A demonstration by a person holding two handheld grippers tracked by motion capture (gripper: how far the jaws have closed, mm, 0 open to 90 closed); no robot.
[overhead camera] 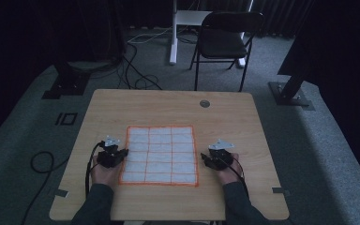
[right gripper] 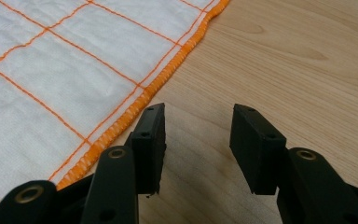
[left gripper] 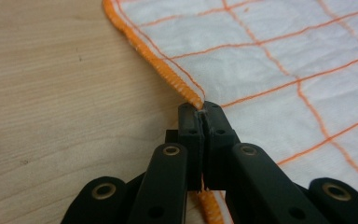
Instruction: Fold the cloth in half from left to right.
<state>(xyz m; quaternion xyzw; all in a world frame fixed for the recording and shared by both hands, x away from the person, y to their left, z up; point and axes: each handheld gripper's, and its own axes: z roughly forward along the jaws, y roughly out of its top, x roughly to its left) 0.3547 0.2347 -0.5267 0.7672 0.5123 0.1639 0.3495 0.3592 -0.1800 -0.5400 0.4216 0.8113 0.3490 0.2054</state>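
One cloth [overhead camera: 160,155], white with an orange grid and orange stitched hem, lies flat at the centre of the high view, on the near half of a wooden table [overhead camera: 122,105]. Its four edges run roughly square to the table's sides.

Left gripper [overhead camera: 120,155]: at the cloth's left edge, lower centre-left of the high view. In the left gripper view [left gripper: 204,108] its jaws are pressed together on the orange hem [left gripper: 168,70], which rises slightly into the pinch at mid-frame; cloth fills the upper right there, bare wood the left.

Right gripper [overhead camera: 204,158]: just beside the cloth's right edge, lower centre-right of the high view. In the right gripper view [right gripper: 198,122] its jaws stand well apart over bare wood, holding nothing; the hem passes close by the left jaw, with cloth across the upper left of that frame.

Both hands and dark sleeves enter from the bottom edge; a black cable [overhead camera: 90,165] trails from the left gripper.

Surroundings, high view: round grommet [overhead camera: 205,103] in the tabletop, centre-right and well apart from the cloth; black folding chair [overhead camera: 225,40] at top centre beyond the table; white desk leg [overhead camera: 173,33] to its left; loose cables [overhead camera: 138,77] on the grey carpet, upper left; dark stand base [overhead camera: 290,93] at right. Nothing lies on the table between grippers and cloth.
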